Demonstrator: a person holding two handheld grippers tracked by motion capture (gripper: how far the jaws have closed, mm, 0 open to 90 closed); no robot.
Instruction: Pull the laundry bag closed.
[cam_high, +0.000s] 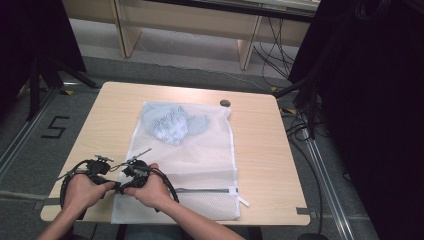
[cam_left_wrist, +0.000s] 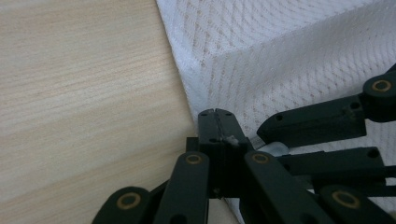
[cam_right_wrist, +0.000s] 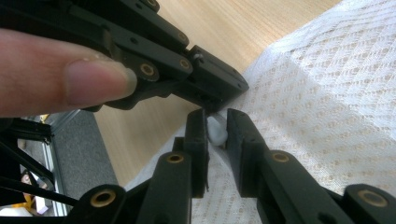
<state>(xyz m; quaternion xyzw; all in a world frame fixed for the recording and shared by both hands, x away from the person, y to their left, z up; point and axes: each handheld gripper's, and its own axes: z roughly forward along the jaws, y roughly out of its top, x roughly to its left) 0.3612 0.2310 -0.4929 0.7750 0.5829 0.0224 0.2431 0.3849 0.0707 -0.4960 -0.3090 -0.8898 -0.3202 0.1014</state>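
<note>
A white mesh laundry bag (cam_high: 200, 150) lies flat on the wooden table (cam_high: 260, 145), with a pale blue garment (cam_high: 172, 124) inside its far end. A dark zipper (cam_high: 205, 190) runs across its near end. Both grippers meet at the bag's near left edge. My left gripper (cam_left_wrist: 217, 116) is shut, its tips pinching the bag's edge (cam_left_wrist: 196, 100). My right gripper (cam_right_wrist: 216, 130) is shut on a small white zipper pull (cam_right_wrist: 216, 132). In the high view the left gripper (cam_high: 113, 185) and right gripper (cam_high: 125, 184) nearly touch. A thumb (cam_right_wrist: 70, 79) rests on the left gripper.
A small dark round object (cam_high: 225, 103) sits near the table's far edge, beside the bag's corner. A white tab (cam_high: 243, 201) sticks out at the zipper's right end. Black stands and cables crowd the floor on both sides.
</note>
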